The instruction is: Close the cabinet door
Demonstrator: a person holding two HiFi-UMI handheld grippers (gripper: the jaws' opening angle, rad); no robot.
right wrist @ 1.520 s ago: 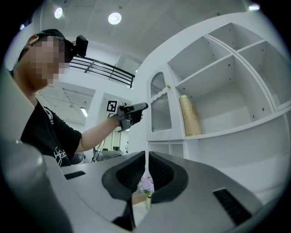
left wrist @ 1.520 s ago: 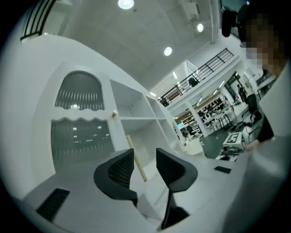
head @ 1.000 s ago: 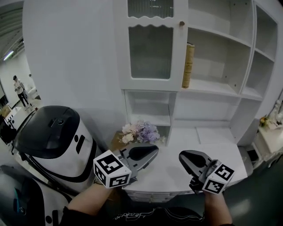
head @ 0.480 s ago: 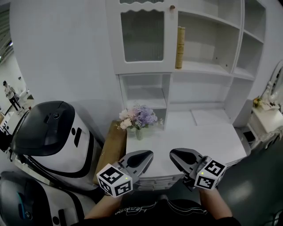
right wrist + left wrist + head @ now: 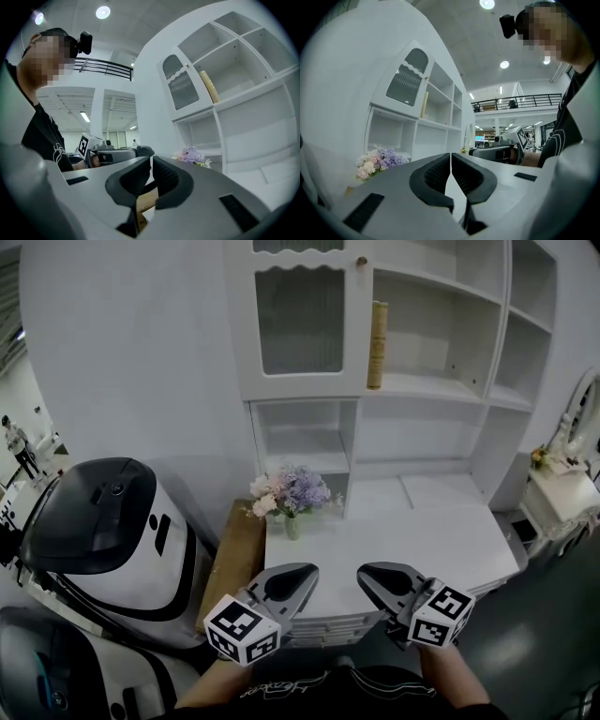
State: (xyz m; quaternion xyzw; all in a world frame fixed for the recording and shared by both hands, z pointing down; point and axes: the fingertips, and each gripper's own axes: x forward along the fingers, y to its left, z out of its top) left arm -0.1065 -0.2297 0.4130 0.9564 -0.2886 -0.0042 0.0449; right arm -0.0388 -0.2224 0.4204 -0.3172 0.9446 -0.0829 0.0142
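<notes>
White wall and a white shelf unit [image 5: 441, 381] fill the far side, above a white desk top [image 5: 422, 540]. We see the cabinet door [image 5: 300, 320], with its frosted pane, high on the left part of the unit. It looks flush with its frame, and a small knob [image 5: 361, 261] sits near its right edge. Just right of the door a yellowish book [image 5: 377, 345] stands upright on a shelf. Flowers in a small vase [image 5: 289, 495] stand at the far left of the desk, and a brown board [image 5: 234, 563] sits against the desk's left side. Further left is a white and black machine [image 5: 103, 531]. Near us, over the desk's near edge, the left gripper [image 5: 311, 571] and the right gripper [image 5: 363, 575] are side by side, well apart from the door. On each, the jaws are pressed together with nothing between them.
</notes>
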